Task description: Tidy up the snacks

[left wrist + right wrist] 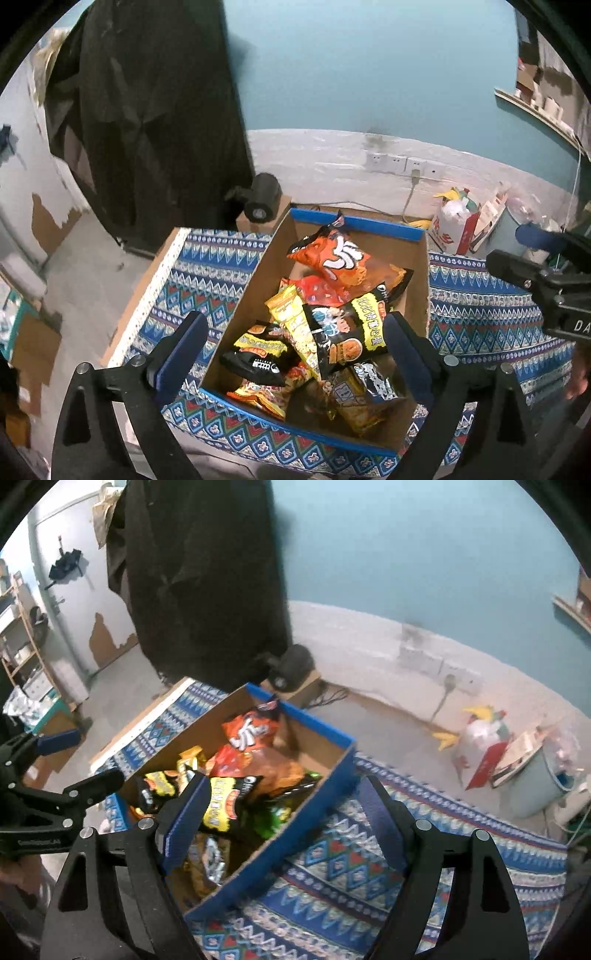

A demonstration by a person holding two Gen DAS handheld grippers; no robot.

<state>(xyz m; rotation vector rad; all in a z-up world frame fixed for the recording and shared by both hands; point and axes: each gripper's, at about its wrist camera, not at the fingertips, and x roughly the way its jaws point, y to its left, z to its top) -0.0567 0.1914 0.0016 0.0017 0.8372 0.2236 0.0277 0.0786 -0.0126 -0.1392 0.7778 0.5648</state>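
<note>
Status: snacks look basically collected. The cardboard box [258, 273] with blue-taped rim sits on the table [207, 266], which carries a blue patterned cloth, and holds a loose heap of packets.

In the box, from my left wrist view:
- orange chip bag [332, 258] at the far end, lying flat
- red packet [321, 290] just under its near edge
- yellow packet [291, 325] mid-box, tilted
- black-and-yellow bag [347, 332] on top of the pile, overlapping the yellow one
- small black packet [258, 354] at the near left, plus more foil and orange wrappers underneath at the near end; can't read those.

No loose snacks visible on the cloth around the box in either view. So my read: gathering is done or close to it. What's left, if anything, is tidying; the pile is jumbled, not stacked or sorted by type. Can't see behind the cameras, so more packets could be out of frame.

Grippers:
- left gripper [295, 350]: jaws spread wide, empty, hovering above the near end of the box.
- right gripper [284, 812]: jaws also wide apart, empty, hanging over the box's right wall and the cloth beside it.

Neither touches a packet.

Clutter on the floor by the far wall isn't part of this, as far as I can judge.
</note>
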